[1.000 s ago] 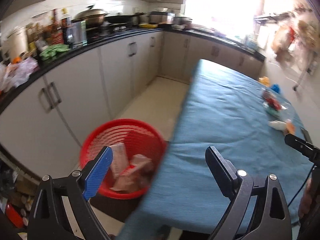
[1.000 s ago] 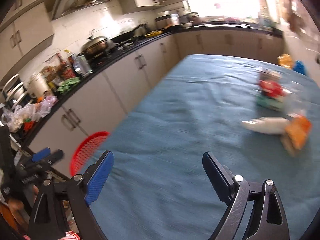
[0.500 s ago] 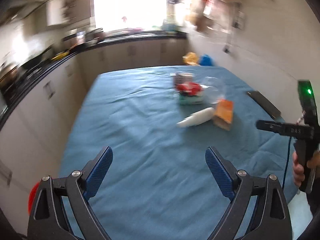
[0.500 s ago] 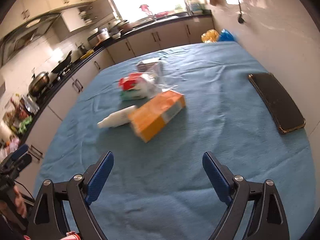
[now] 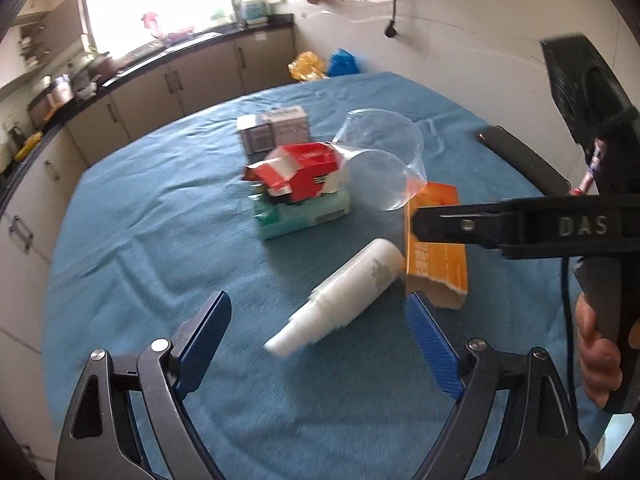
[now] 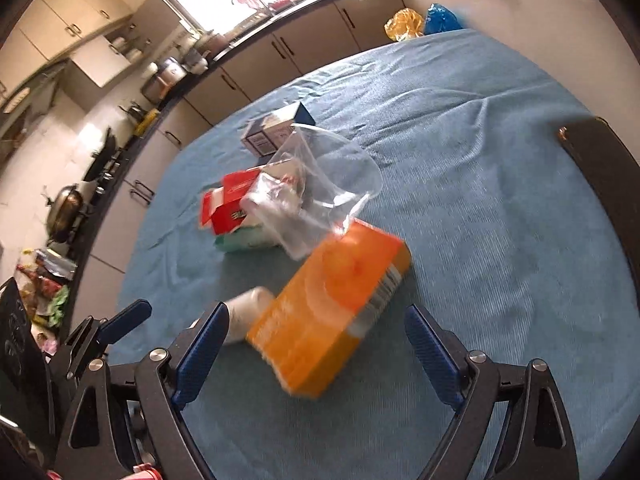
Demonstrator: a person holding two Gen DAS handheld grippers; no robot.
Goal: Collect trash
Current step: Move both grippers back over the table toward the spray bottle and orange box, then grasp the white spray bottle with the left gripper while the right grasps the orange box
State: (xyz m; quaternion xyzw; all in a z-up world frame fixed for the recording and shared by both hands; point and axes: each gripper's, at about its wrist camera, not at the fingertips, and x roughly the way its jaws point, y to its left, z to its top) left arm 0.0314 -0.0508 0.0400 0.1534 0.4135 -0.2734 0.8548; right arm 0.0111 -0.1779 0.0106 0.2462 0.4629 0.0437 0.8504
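Trash lies on the blue-clothed table (image 5: pixel 132 248): a white bottle (image 5: pixel 344 296) on its side, an orange box (image 5: pixel 438 268), a red carton (image 5: pixel 304 172) on a green box (image 5: pixel 308 218), clear plastic cups (image 5: pixel 380 148) and a grey box (image 5: pixel 276 130). My left gripper (image 5: pixel 317 299) hovers over the bottle with its jaws closing. The bottle shows between the fingers, untouched. My right gripper (image 6: pixel 317 310) is open, with the orange box (image 6: pixel 332 312) between its fingers and no pad on it. Its finger (image 5: pixel 460 224) crosses the left wrist view.
A dark flat phone (image 6: pixel 600 172) lies near the table's right edge by the wall. Yellow (image 5: pixel 306 66) and blue (image 5: pixel 342 62) bags sit at the far end. Kitchen cabinets (image 5: pixel 120 120) run along the left. A hand (image 5: pixel 600 360) grips the right tool.
Both views swung away from the red basket and counter toward the trash pile. Both grippers came close over the bottle and the orange box. The left fingers stand slightly narrower.
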